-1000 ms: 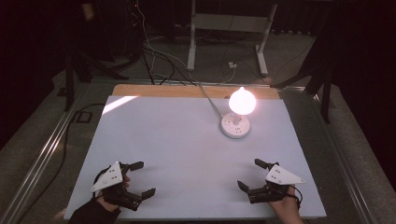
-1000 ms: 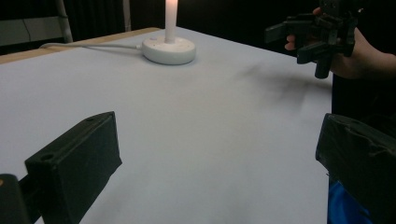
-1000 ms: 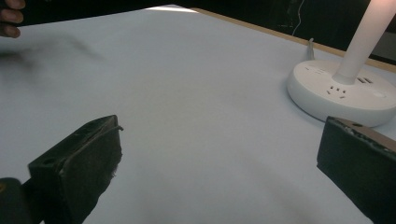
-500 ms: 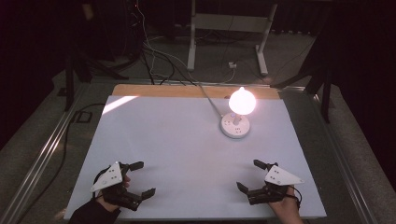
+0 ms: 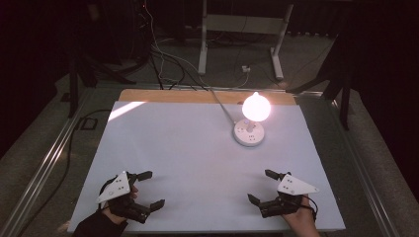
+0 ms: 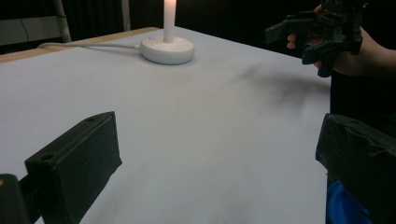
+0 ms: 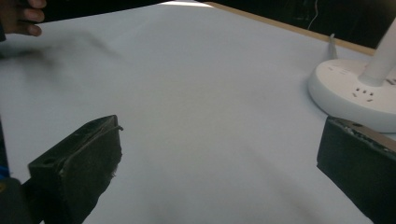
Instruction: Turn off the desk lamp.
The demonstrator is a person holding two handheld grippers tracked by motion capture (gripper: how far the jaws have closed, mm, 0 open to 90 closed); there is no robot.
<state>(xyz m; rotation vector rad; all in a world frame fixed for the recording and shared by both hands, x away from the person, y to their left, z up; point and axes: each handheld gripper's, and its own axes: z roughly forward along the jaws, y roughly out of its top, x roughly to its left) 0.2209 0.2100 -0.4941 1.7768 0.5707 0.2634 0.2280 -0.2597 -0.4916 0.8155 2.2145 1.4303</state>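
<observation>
A lit white lamp (image 5: 249, 132) stands on a round base at the back right of the white table top (image 5: 197, 158); its bulb (image 5: 256, 106) glows brightly. The base appears in the left gripper view as a white disc (image 6: 167, 48) and in the right gripper view close by (image 7: 348, 95). My left gripper (image 5: 150, 190) rests near the front left edge, open, nothing between its jaws. My right gripper (image 5: 261, 186) sits near the front right edge, open and empty too. In the left gripper view the right gripper (image 6: 294, 39) shows far off in a hand.
A white cable (image 5: 222, 103) runs from the lamp base back over the wooden far edge (image 5: 197, 96). Beyond the table stand a metal frame (image 5: 237, 34) and loose cables on a dark floor. A metal rail (image 5: 44, 168) runs along the left side.
</observation>
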